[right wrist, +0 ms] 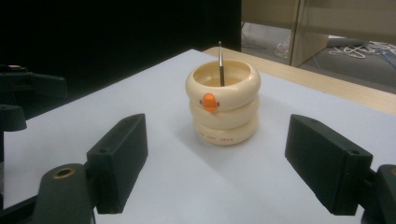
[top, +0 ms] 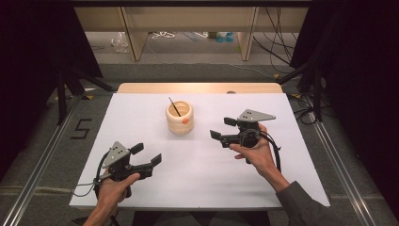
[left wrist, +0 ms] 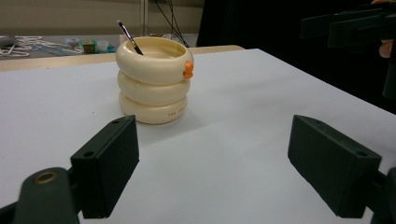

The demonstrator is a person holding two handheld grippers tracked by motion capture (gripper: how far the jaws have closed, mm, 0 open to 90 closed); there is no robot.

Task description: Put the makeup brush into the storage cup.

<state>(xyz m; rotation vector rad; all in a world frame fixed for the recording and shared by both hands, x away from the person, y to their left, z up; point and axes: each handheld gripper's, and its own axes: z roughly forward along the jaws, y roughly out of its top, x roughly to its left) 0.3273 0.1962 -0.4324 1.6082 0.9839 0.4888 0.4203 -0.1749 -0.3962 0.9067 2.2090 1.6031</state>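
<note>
A cream ribbed holder (top: 179, 117) shaped like three stacked rings stands upright near the middle back of the white table (top: 141, 113); an orange knob (top: 185, 121) sits on its rim. A thin dark pen (top: 174, 107) leans inside it. My left gripper (top: 147, 154) is open at the front left, held in a hand, pointing toward the holder (left wrist: 152, 80). My right gripper (top: 222, 128) is open to the holder's right, also aimed at the holder (right wrist: 223, 102). Both have nothing between their jaws. The pen (left wrist: 130, 37) and the pen (right wrist: 221, 63) stick up above the rim.
The white table ends in a wooden strip (top: 197, 88) at the back. Beyond it stand wooden shelving legs (top: 132, 37) and floor cables (top: 277, 52). Dark curtains flank both sides. A "5" mark (top: 81, 128) lies on the floor at left.
</note>
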